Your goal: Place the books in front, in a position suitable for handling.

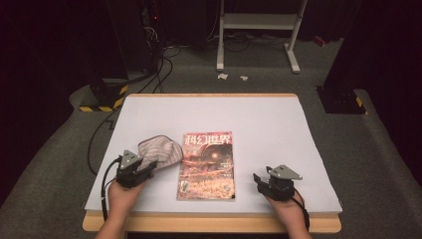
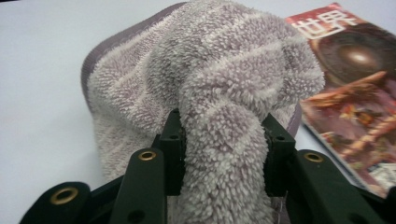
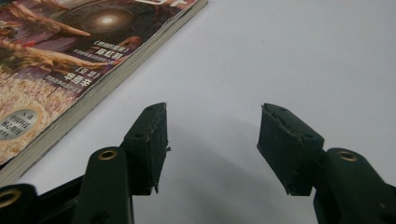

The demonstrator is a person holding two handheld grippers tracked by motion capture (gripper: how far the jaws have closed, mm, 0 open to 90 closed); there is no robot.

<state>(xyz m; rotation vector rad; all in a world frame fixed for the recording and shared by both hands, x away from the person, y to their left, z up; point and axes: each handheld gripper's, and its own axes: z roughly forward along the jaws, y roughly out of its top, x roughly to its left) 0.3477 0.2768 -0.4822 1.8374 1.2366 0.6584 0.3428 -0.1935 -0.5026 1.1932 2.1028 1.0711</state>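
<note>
Left gripper [image 1: 149, 167] is pinching a bunched fold of the soft, grey-and-white striped terry towel [image 1: 160, 151], its two black jaws pressing the pile from both sides. That towel is lying at about nine o'clock from the glossy science-fiction magazine with a reddish cover [image 1: 207, 167], overlapping its left edge, on the white table [image 1: 268, 119]. I judge the cloth to be light and floppy (it is going to sag and drag), so gripping a thick fold, as now, is looking safer than a thin hem. Left hand [image 1: 122, 191] is reaching in low from six o'clock. Right gripper [image 3: 212, 140] is resting with jaws spread and empty, at three o'clock of the magazine.
</note>
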